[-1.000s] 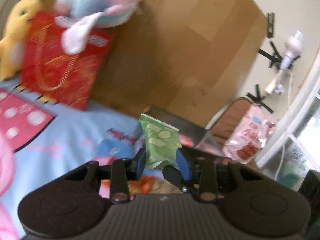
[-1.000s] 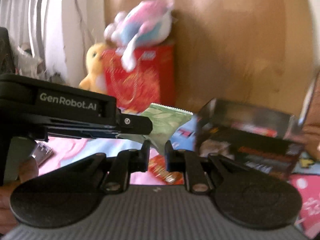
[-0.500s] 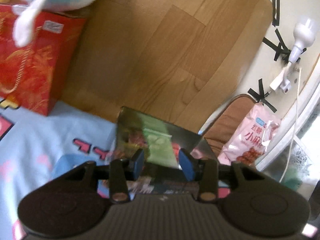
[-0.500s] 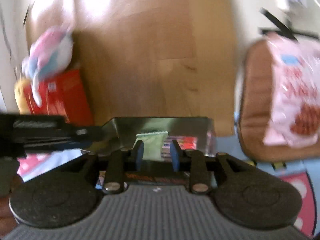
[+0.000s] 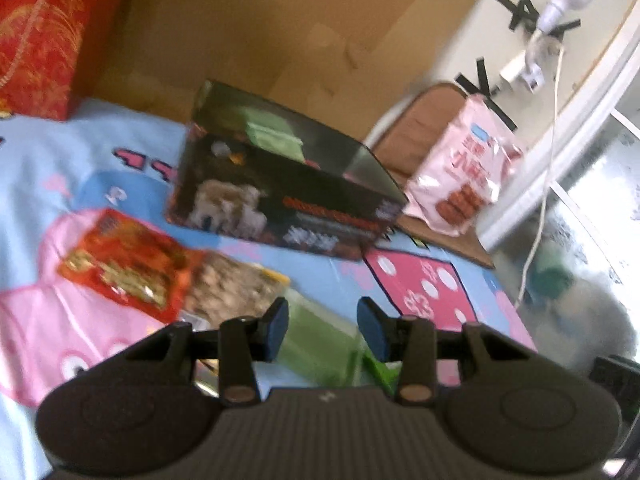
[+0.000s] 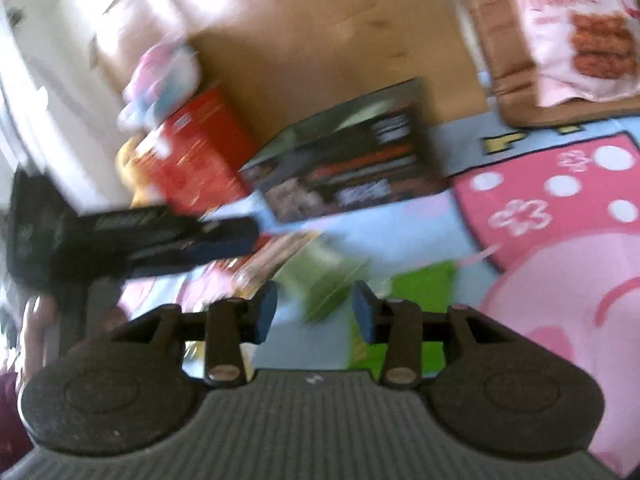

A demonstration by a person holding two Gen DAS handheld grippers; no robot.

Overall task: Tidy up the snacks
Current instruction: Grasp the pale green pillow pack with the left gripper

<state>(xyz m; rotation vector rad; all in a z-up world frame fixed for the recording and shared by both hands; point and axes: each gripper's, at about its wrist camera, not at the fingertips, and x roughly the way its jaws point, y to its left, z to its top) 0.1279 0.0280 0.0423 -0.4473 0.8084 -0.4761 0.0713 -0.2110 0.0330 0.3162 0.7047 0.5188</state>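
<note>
Spread across the floor, a blue and pink cartoon play mat [image 5: 132, 136], with wood flooring [image 5: 256, 20] beyond it at 12 o'clock. Standing on the mat's far part, at 12 o'clock from the left tongs, an open dark snack box [image 5: 280, 200], with a pale green packet [image 5: 274, 138] inside it. At 2 o'clock, off the mat, a brown cushion [image 5: 424, 120] bearing a pink snack bag [image 5: 464, 176]. At 10 o'clock, a red gift bag [image 5: 36, 40], with a blurred plush toy [image 6: 160, 80] on top in the right view. Lying on the mat between box and tongs, at 10 o'clock, a red snack packet [image 5: 128, 264] overlapping a brownish packet [image 5: 236, 288]. Just ahead of both tongs, green packets [image 5: 320, 344], too blurred to count. Left gripper [image 5: 322, 328]: blue pads apart, clamped on nothing, a green packet seen through the gap; contact not discernible. Right gripper [image 6: 314, 312]: jaws just opening, now apart, nothing held, green packets [image 6: 420, 280] on the mat beyond its tips at 12 to 1 o'clock. At 9 o'clock in the right view, the left tool reaching in sideways.
</note>
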